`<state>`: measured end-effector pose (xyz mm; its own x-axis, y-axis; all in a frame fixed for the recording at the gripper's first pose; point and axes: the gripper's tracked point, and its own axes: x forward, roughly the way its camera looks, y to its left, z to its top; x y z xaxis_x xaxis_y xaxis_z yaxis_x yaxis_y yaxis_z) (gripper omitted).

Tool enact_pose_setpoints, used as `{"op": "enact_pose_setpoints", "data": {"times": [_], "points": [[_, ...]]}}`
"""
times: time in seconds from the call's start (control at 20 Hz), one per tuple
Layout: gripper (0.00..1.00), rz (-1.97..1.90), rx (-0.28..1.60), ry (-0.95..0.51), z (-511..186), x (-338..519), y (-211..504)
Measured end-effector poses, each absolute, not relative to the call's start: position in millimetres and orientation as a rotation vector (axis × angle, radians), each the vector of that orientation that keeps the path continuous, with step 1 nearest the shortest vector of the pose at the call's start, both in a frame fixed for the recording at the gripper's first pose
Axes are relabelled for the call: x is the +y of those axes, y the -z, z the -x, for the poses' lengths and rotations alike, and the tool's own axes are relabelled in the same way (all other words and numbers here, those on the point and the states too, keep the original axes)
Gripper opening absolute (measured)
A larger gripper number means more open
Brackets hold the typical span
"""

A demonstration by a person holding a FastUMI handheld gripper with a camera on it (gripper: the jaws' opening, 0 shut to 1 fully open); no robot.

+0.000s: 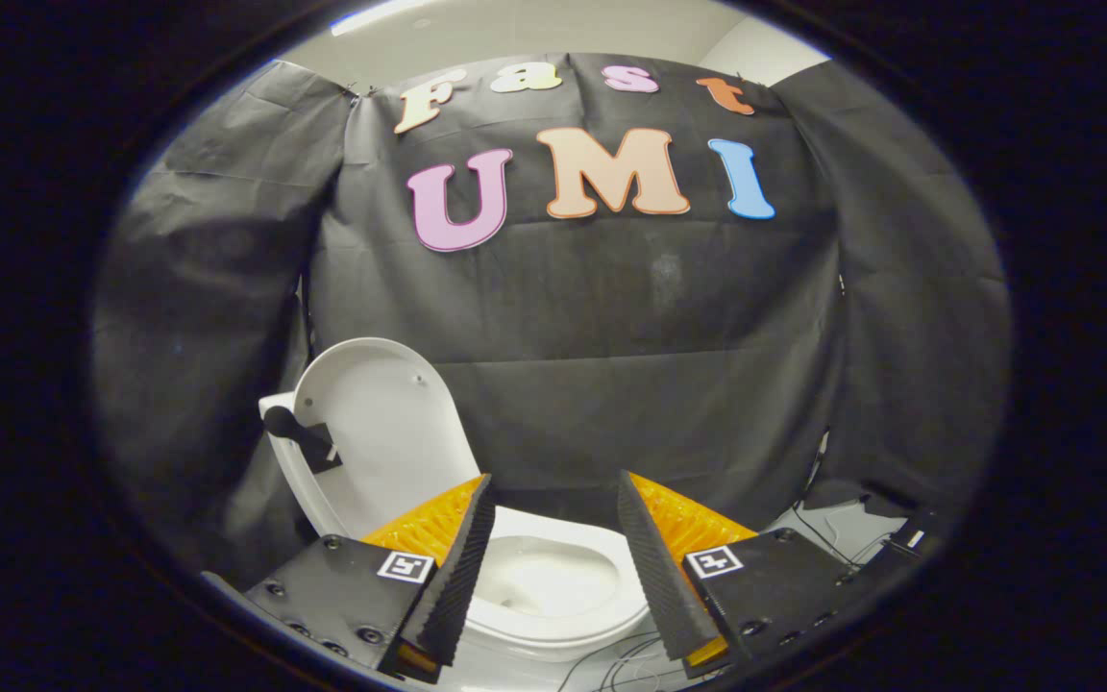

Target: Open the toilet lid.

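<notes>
We see the gripper [553, 567] with its two fingers [457, 577] spread wide apart, nothing between the pads, nothing clamped. Each finger has a dark ribbed pad on the inner face and an orange ribbed body behind it, mounted on a black plate with a small square marker [406, 566].

The toilet [553, 615] sits low, just ahead of and below the fingers; we look through the gap between them straight into the white bowl [544, 581]. The front rim of the bowl curves across under the fingertips. We can't tell whether the seat ring is down on the bowl or up with the lid.

The toilet lid [385, 432] is already raised, standing nearly upright, leaning back toward the black cloth wall [630, 327], beyond the left finger and off to its left side. Its white underside faces us. A black knob-like handle piece [299, 434] is attached at the lid's left edge. The fingers are apart from the lid, not touching it.

Thin dark cables [611, 668] trail on the pale floor [832, 533] in front of the bowl and past the right finger, near the foot of the cloth wall.
</notes>
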<state>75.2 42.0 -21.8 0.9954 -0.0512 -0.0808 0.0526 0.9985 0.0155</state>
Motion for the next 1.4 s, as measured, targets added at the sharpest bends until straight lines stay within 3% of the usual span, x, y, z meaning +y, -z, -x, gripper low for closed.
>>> {"op": "enact_pose_setpoints", "data": {"times": [0.45,1.4], "points": [[0.8,0.038,0.093,0.072,-53.8,-9.4,22.3],[0.8,-0.022,0.125,-0.001,-7.7,-9.2,22.0]]}}
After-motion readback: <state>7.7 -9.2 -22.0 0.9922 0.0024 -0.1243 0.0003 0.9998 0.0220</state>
